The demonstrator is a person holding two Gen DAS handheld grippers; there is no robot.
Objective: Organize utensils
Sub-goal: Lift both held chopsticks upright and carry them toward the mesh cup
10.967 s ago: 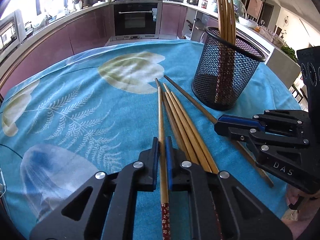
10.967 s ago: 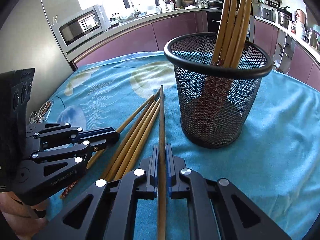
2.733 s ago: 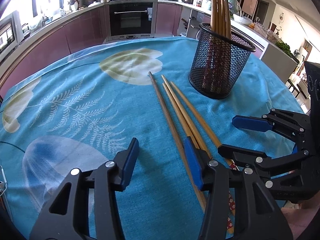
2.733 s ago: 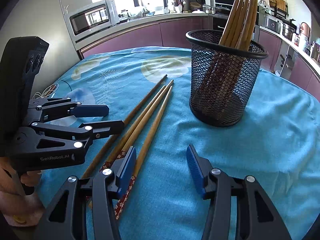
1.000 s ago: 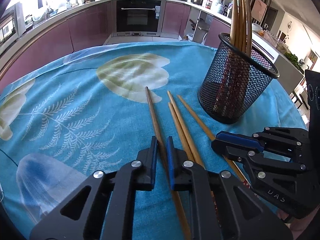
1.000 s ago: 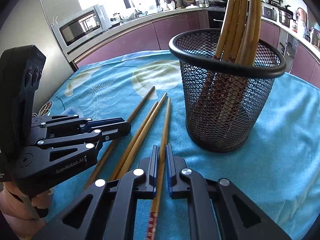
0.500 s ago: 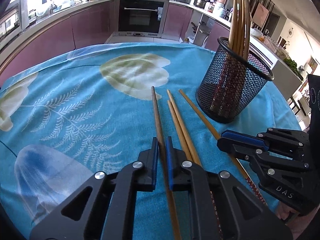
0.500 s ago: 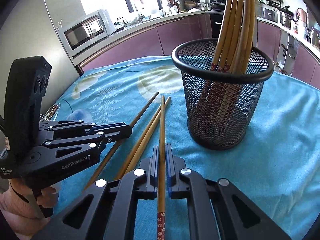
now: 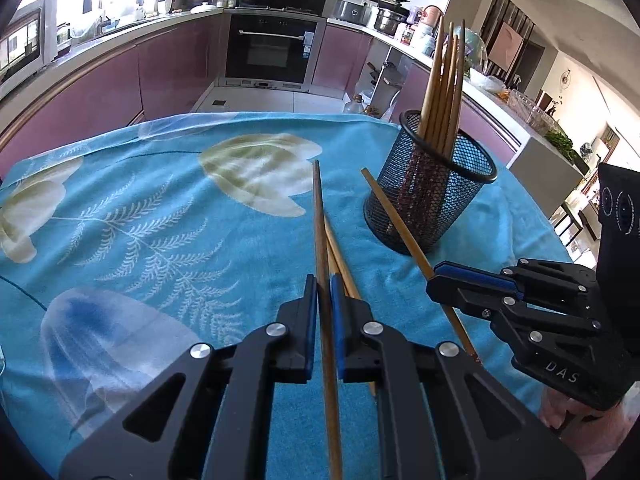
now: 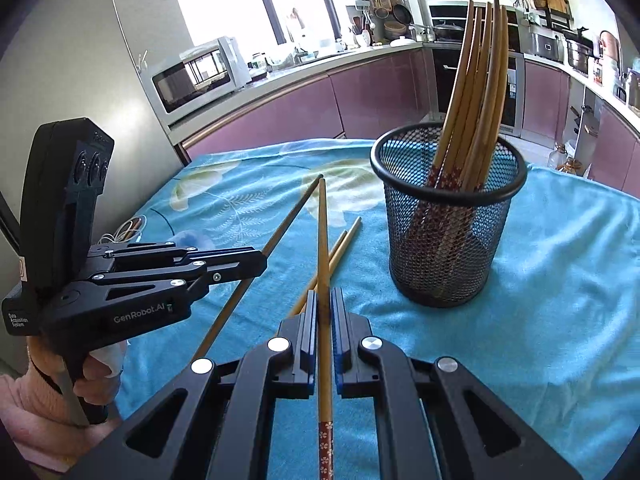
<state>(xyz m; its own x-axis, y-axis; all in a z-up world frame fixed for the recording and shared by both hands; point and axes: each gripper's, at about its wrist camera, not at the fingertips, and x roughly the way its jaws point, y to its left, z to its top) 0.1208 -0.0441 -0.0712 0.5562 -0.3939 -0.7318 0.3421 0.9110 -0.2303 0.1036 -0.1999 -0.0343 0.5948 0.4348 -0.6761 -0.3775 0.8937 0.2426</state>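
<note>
Two chopsticks are off the cloth at once: the darker chopstick [image 9: 320, 224] is clenched in the left hand-held gripper [image 9: 325, 292], and the paler chopstick [image 10: 322, 240] is clenched in the right hand-held gripper [image 10: 325, 304], each pinched partway along its length with a long tapered end reaching forward. Two more loose chopsticks [image 10: 340, 246] lie on the blue cloth [image 9: 140, 220] covering the bench, just under the lifted ones, and the mesh holder [image 10: 448, 216], already stocked with a leaning bundle [image 10: 476, 80], stands near, to the right. The main risk, as I judge it, is the narrow pinch: a smooth, thin stick may pivot or slide between the pads when tilted upright. The two lifted tips sit close and could cross or knock each other. On entry, a tip may snag the mesh or strike the leaning bundle, and a hard push could tip the light holder.
</note>
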